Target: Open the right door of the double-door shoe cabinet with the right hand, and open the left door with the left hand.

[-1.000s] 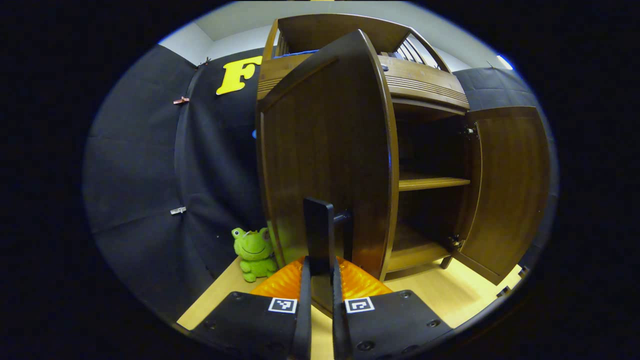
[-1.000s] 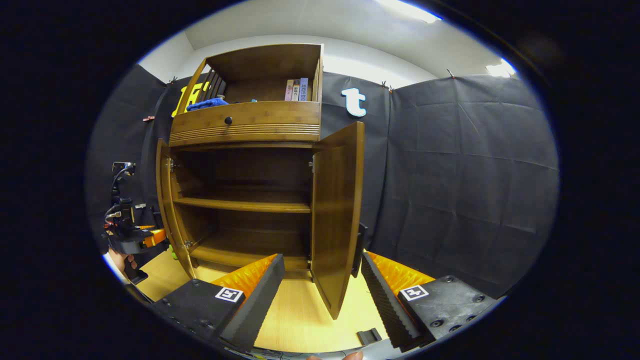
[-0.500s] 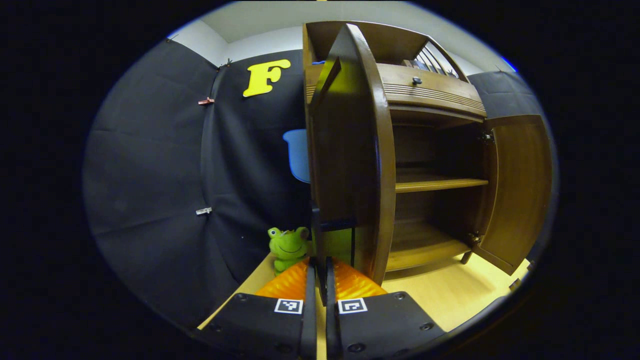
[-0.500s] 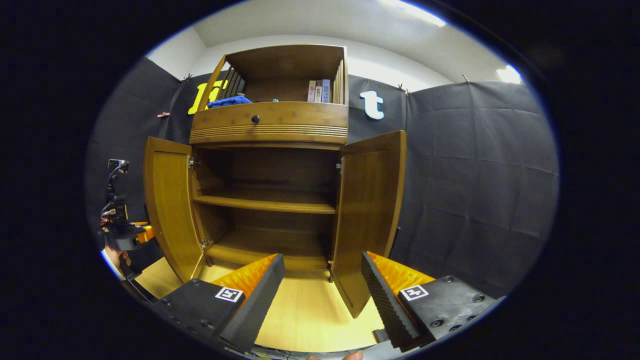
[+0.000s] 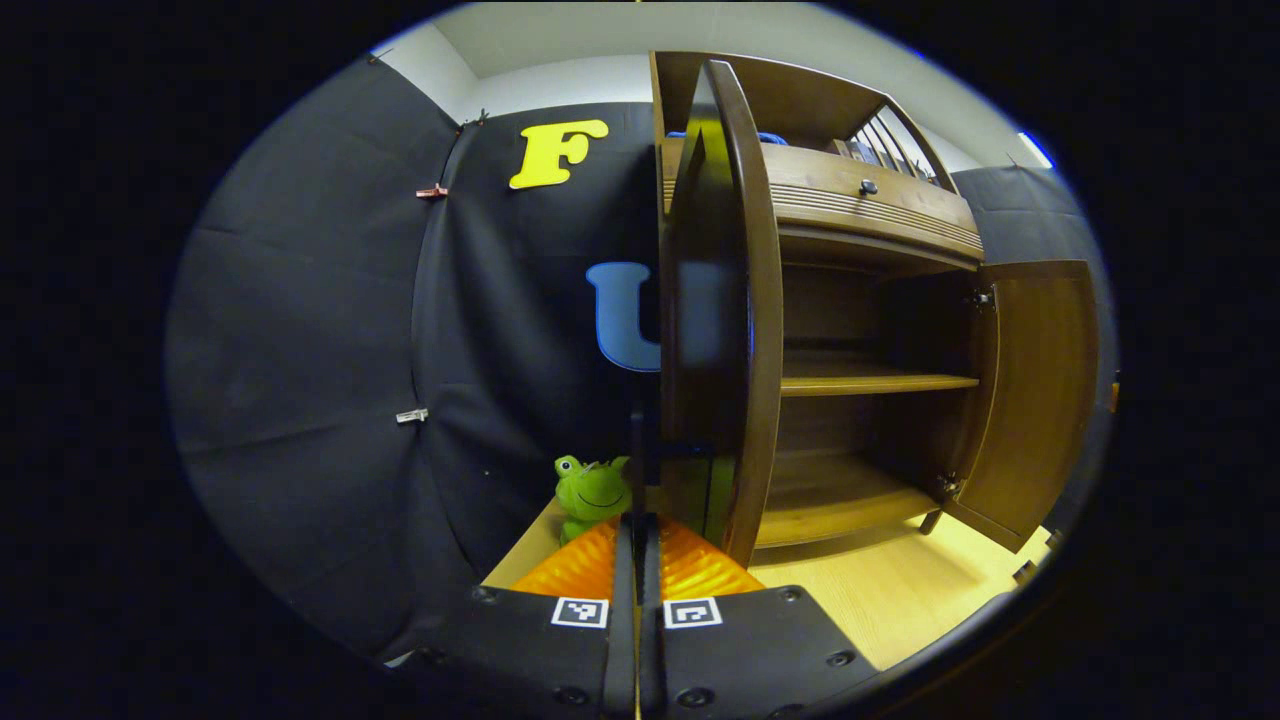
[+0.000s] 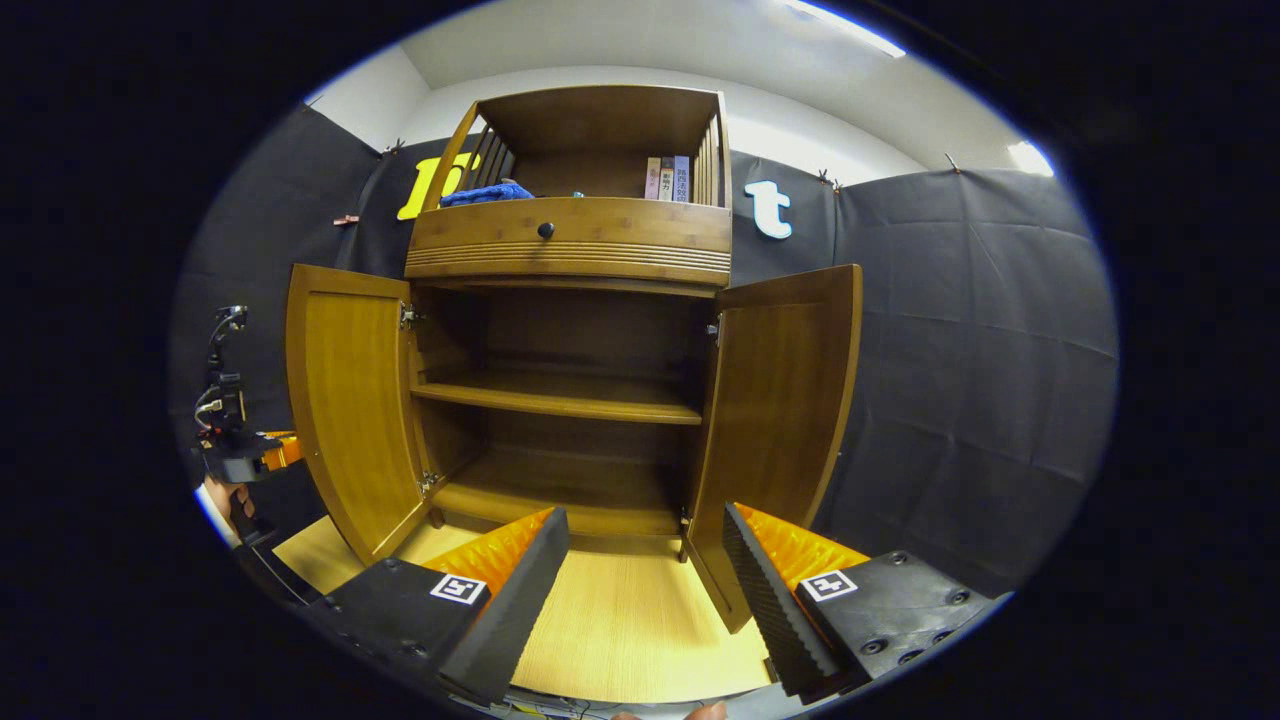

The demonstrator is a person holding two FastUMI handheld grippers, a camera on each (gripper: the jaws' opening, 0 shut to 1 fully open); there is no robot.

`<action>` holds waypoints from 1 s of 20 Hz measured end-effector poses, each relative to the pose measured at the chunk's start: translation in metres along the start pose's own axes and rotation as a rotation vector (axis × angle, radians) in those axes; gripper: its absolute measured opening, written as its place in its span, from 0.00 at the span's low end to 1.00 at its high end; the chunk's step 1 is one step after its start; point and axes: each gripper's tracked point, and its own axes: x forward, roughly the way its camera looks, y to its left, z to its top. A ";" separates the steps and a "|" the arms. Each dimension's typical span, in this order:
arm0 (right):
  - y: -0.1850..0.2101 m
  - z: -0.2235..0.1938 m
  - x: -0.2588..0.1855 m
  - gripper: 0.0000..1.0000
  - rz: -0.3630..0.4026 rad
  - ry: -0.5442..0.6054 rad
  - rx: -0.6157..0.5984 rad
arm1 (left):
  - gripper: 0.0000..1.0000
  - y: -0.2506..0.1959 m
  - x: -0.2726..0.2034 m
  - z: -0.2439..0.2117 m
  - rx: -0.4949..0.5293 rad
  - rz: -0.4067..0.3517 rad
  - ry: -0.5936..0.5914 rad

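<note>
Gripping the dark bar handle (image 5: 640, 450) of the brown wooden left door (image 5: 725, 330), my left gripper (image 5: 637, 560) has its two fingers drawn together on the handle, as far as I can judge from the left gripper view, where the door stands edge-on to me, swung wide from the tall wooden double-door shoe cabinet (image 6: 570, 330). My right gripper (image 6: 645, 575) hangs free in front of the cabinet, fingers spread wide apart with nothing between them, and the brown wooden right door (image 6: 785, 410) stands open just beyond it.

Both doors look fully open to me, so the risk now lies in overdoing it. If I keep pulling on the left door, I could strain its hinges or rock the cabinet. A small green plush frog (image 5: 592, 492) sits on the pale wooden floor (image 6: 620, 630) just beside the door's outer face, and the swinging panel could knock it over. Letting go carelessly could snag a finger on the handle and tug the door back.

From the right gripper view I get the whole cabinet front: both doors, the inner shelf (image 6: 560, 395), the drawer with its dark knob (image 6: 545, 230), books and a blue cloth up top, plus the left gripper held in a hand far off at the side. From the left gripper view I get the handle grip and the frog.
</note>
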 end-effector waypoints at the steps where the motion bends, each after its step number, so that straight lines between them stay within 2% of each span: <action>1: 0.000 0.000 0.000 0.98 0.001 0.002 0.003 | 0.10 0.000 -0.003 0.000 0.007 -0.002 -0.001; 8: 0.000 -0.001 -0.001 0.98 0.018 0.005 0.013 | 0.10 -0.003 -0.013 0.002 0.017 0.008 -0.014; 13: -0.002 -0.002 -0.001 0.98 0.028 0.009 0.028 | 0.65 0.018 -0.035 0.014 0.036 0.124 -0.050; 16: -0.005 -0.004 -0.001 0.98 0.039 0.006 0.041 | 0.98 0.017 -0.050 0.019 0.003 0.144 -0.052; 20: -0.017 -0.003 -0.001 0.98 0.070 0.001 0.063 | 0.99 0.000 -0.066 0.030 0.031 0.157 -0.063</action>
